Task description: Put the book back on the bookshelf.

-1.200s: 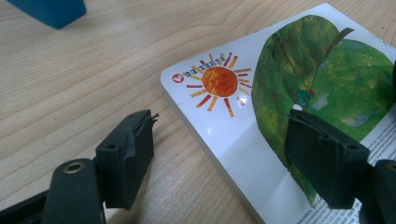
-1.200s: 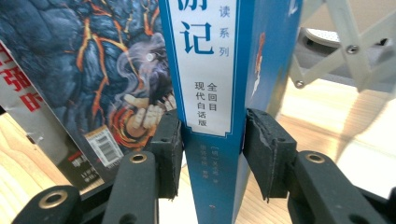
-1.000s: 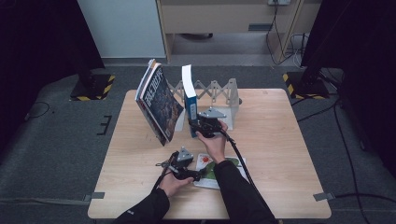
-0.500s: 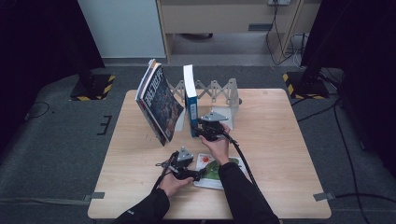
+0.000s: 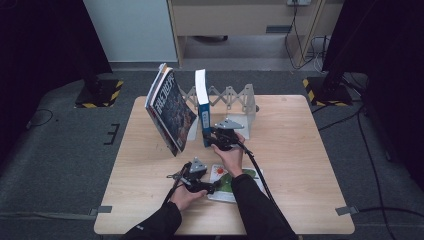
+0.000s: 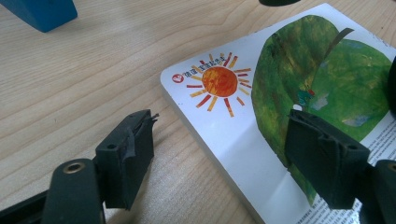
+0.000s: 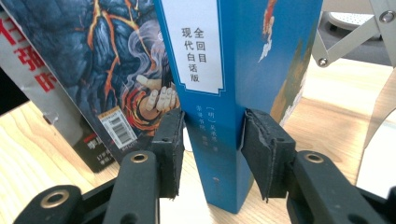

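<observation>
Far left on the table (image 5: pixel 310 150): dark-cover book (image 5: pixel 172 112), tilted, leaning toward the blue book (image 5: pixel 202 107), which stands upright w/ spine toward the person, just in front of a grey folding rack (image 5: pixel 235 97). Left gripper (image 5: pixel 212 187) sits low near the table's front edge, jaws apart w/ nothing between; in left gripper view one jaw is over bare wood, the other over the picture book (image 6: pixel 280 107), which lies flat, sun + green leaf on its cover. Right gripper (image 7: pixel 212 149) is at the blue book's lower spine, jaws clamped on it from both sides; they've just been closing. In right gripper view the dark book is just beside the blue one, on its left.
</observation>
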{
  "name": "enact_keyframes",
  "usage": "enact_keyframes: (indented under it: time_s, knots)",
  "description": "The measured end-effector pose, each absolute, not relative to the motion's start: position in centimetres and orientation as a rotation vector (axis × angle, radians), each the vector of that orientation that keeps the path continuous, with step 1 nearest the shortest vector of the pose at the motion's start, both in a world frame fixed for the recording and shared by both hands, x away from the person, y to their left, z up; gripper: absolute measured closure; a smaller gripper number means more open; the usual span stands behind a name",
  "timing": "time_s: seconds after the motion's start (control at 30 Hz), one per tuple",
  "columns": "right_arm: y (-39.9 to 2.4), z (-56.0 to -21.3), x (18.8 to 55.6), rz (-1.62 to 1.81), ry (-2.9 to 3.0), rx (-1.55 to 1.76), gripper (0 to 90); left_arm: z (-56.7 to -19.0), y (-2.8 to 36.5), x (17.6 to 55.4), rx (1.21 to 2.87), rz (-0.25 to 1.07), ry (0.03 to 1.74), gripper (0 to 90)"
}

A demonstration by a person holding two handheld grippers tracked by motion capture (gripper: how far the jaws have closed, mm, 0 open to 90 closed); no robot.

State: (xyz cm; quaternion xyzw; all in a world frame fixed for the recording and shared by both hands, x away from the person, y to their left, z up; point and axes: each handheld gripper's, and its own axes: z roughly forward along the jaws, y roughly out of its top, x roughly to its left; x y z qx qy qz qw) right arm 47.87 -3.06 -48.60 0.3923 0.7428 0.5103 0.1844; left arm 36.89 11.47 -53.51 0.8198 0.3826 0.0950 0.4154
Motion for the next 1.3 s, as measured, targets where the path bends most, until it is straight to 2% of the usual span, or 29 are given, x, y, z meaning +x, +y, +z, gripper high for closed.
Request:
enact_keyframes:
  time_s: [0.43, 0.63, 0.8, 1.0, 1.3]
  knots:
    - [-3.1, -50.1, 48.0, 1.356, 2.161, 1.121, 60.2, -53.5, 11.5, 36.9, 2.061, 0.239, 0.960, 22.9]
    - [-3.1, -50.0, 48.1, 1.390, 2.174, 1.164, 66.6, -53.5, 11.5, 36.9, 2.061, 0.239, 0.960, 22.9]
    - [-3.0, -49.9, 48.2, 1.393, 2.177, 1.167, 65.9, -53.5, 11.5, 36.9, 2.061, 0.239, 0.960, 22.9]
    - [-2.7, -50.6, 48.2, 1.345, 2.205, 1.137, 57.9, -53.5, 11.5, 36.9, 2.060, 0.238, 0.960, 22.9]
    - [-2.6, -51.2, 48.4, 1.328, 2.208, 1.171, 58.4, -53.5, 11.5, 36.9, 2.060, 0.238, 0.960, 22.9]
